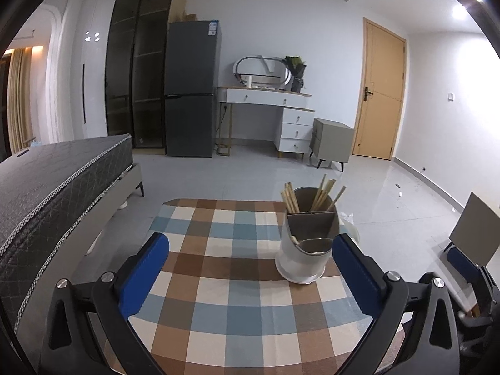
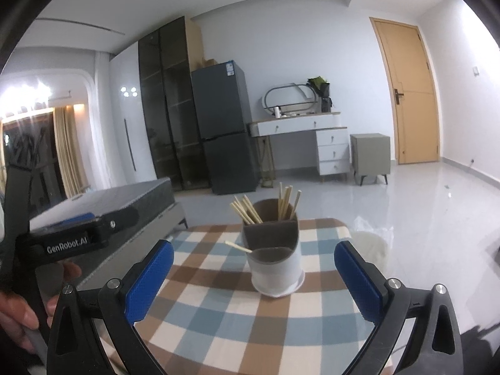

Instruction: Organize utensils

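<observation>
Wooden chopsticks (image 2: 247,214) stand in the two back compartments of a white utensil holder (image 2: 275,268), and this holder stands on the checked tablecloth (image 2: 218,312) of a small table. One more chopstick (image 2: 238,247) leans out of the front compartment toward the left. The right gripper (image 2: 253,281) is before the holder, fingers spread wide, nothing between them. The left gripper (image 1: 250,272) is also before the holder and released, its right finger (image 1: 356,272) just beside the holder
</observation>
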`<state>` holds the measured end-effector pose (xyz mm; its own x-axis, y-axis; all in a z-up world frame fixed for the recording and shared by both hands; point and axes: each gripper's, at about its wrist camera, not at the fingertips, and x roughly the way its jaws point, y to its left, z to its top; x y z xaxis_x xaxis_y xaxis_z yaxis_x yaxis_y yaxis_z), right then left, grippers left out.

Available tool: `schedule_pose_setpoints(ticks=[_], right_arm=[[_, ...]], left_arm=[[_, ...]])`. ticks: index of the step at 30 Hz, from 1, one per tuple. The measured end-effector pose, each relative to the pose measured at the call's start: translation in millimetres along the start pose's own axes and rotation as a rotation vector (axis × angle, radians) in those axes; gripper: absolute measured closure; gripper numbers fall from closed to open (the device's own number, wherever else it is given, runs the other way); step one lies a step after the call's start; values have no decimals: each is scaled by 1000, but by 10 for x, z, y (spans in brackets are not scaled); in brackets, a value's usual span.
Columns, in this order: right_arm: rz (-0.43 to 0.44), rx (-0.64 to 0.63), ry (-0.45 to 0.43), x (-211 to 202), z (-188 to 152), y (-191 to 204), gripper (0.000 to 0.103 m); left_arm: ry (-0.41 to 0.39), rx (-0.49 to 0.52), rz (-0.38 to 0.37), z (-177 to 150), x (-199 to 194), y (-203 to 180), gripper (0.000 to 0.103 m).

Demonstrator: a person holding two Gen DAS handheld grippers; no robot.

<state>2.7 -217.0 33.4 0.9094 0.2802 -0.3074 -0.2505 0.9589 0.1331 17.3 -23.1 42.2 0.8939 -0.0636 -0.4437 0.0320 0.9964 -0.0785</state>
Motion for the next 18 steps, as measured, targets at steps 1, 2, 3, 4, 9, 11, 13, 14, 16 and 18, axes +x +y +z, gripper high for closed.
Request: schedule_pose_setpoints(ticks=[1,2,3,4,9,11,13,14,16,18], right_arm=[[3,-8,1,-6,-5,8,0],[3,-14,3,-12,-10,17,0],[-3,-24,6,-21,-16,30,0],[-10,-30,8,-25,-16,32,0],[-25,-30,8,-61,-26,40,0],[-24,-29,8,-67,-29,37,0],[-29,-33,6,-74,-33,40,0],[-31,-36,5,-85,-34,45,0],[-32,-37,1,-104,-36,52,0],[-35,-36,2,-106,-31,57,0]], left_arm=[[-7,2,2,-13,-14,1,1],[-12,9,3,-12,-33,-10,1],[-13,13,3,-25,-33,-4,1],[-13,16,6,-26,-50,-5,1],[-13,18,11,-40,-77,13,1],[-14,15,4,-43,-91,17,1],[-17,22,12,-53,-96,13,1],[-13,26,13,-59,-95,11,1],[-1,23,12,-61,-81,10,1],[-2,20,19,-64,-91,16,1]])
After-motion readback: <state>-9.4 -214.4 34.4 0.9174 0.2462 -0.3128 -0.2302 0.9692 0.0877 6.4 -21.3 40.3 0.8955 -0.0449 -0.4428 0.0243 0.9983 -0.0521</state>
